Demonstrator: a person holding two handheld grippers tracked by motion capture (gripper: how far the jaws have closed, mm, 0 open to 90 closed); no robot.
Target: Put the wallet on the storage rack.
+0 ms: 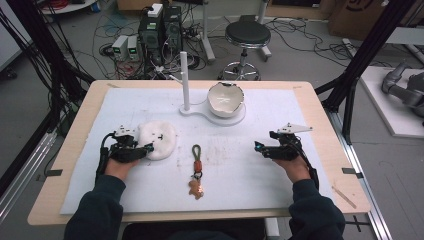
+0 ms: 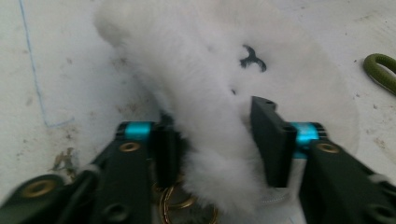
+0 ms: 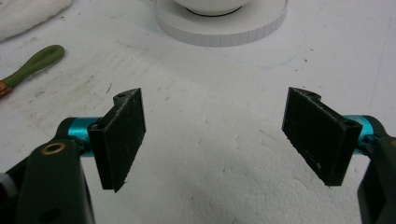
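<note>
two sets of fingers: left gripper (image 2: 212, 144) pinches the white fluffy toy (image 2: 219, 93), right gripper (image 3: 215, 140) spread wide.

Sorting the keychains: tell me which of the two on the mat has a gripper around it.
The fluffy white keychain, at the mat's left. The left gripper has its jaws pressed on the fur. The green-looped keychain with the tan charm lies untouched mid-mat; the right gripper stands open.

Olive keychain (image 1: 196, 170), white bowl (image 1: 226, 99), stand (image 1: 184, 82), stool (image 1: 247, 36).
</note>
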